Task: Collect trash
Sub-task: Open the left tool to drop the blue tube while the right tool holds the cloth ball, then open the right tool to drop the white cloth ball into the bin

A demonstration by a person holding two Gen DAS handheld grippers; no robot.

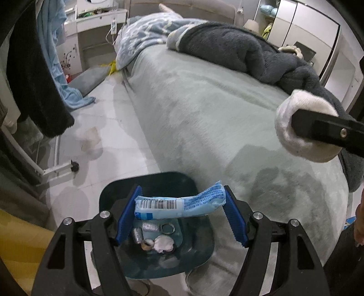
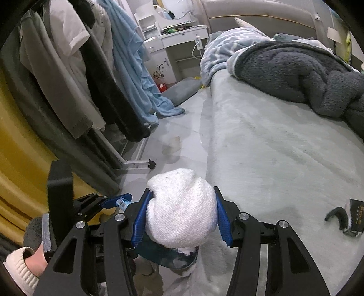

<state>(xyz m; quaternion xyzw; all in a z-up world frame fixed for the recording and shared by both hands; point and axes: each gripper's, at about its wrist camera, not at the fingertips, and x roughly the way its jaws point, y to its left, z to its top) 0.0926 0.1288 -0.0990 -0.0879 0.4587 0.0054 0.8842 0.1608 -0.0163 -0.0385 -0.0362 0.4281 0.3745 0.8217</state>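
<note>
1. Left tool [image 1: 180,208]: blue pads clamped on both ends of a light-blue wrapper [image 1: 179,205] with a barcode, held crosswise between the fingers.
2. Directly under that wrapper, a dark trash bin [image 1: 109,193] on the floor, open top. Inside: foil-wrapped bits, a metal ring, white wads.
3. Right tool [image 2: 182,211]: pads clamped on a white balled-up sock [image 2: 182,207], one pad on each side. Same sock shows in the left wrist view at the right edge, over the bed.
4. In the right wrist view the sock sits above the bin's rim [image 2: 168,259]; the left tool appears just to its left, wrapper edge visible in its pads.
5. A person's hand and cream knit cuff [image 2: 18,266] sit at the lower left of the right wrist view.
6. Bed [image 1: 204,113] with pale green cover runs along the right of the bin. A small black item with lettering [image 2: 350,216] lies on it; can't tell what it is.
7. Farther up the bed: dark grey fleece blanket [image 1: 238,50], then a blue-white patterned blanket [image 1: 145,34].
8. Left side: clothes rack [image 2: 136,159] on castors with hanging garments, including a light-blue towel [image 2: 134,68].
9. Far end: white dresser [image 1: 100,20].
</note>
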